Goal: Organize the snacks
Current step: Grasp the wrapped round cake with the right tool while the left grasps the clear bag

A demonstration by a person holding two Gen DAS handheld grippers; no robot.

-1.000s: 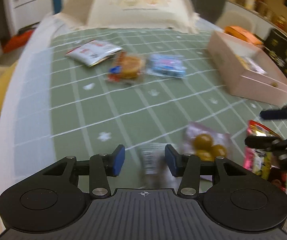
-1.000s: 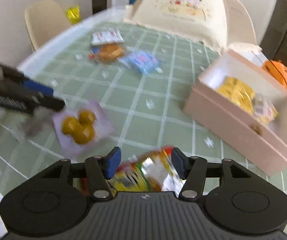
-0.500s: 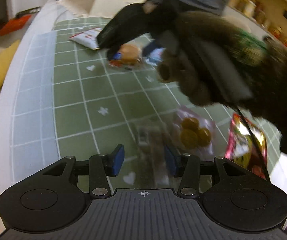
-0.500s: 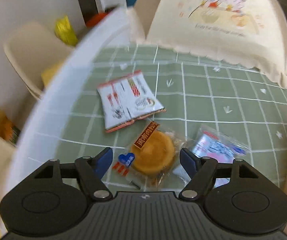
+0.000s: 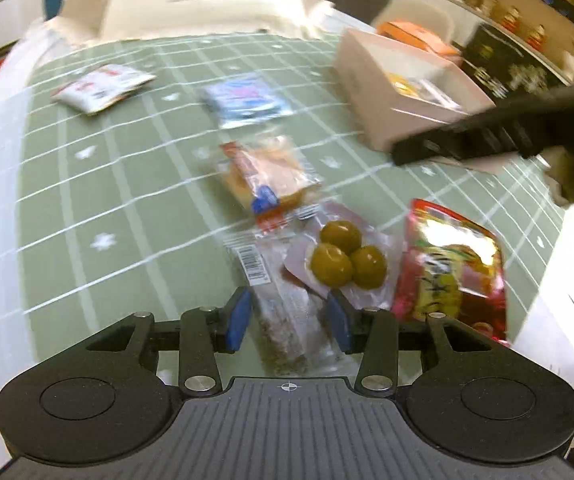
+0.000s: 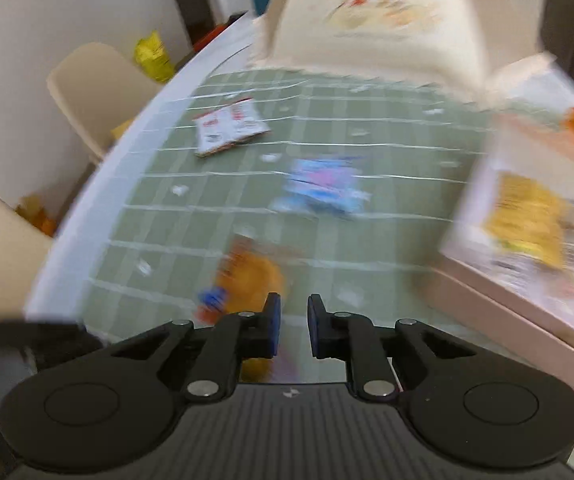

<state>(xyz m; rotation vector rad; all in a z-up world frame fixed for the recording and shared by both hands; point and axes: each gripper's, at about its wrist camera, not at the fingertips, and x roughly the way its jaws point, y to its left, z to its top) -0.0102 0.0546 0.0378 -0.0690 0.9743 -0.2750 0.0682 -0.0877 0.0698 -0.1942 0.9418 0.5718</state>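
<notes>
In the left wrist view my left gripper (image 5: 289, 318) is open, its blue pads on either side of a clear-wrapped brown bar (image 5: 283, 312) lying on the green checked tablecloth. Beside it lie a pack with three yellow-green balls (image 5: 345, 260), a red snack bag (image 5: 451, 272) and an orange cake pack (image 5: 271, 176). The right gripper's black finger (image 5: 487, 132) crosses the upper right. In the blurred right wrist view my right gripper (image 6: 291, 326) is nearly shut with nothing between the pads, just right of the orange cake pack (image 6: 247, 276).
A pink open box (image 5: 371, 92) with snacks inside stands at the right, also in the right wrist view (image 6: 499, 312). A blue pack (image 5: 243, 98) and a white-red pack (image 5: 103, 86) lie farther back. A cream food cover (image 6: 375, 20) stands behind. Chairs (image 6: 99, 84) stand left of the table.
The orange cake pack has moved from the far group to near the front snacks. The right gripper has narrowed and pulled back rightward. The left gripper stays around the bar.
</notes>
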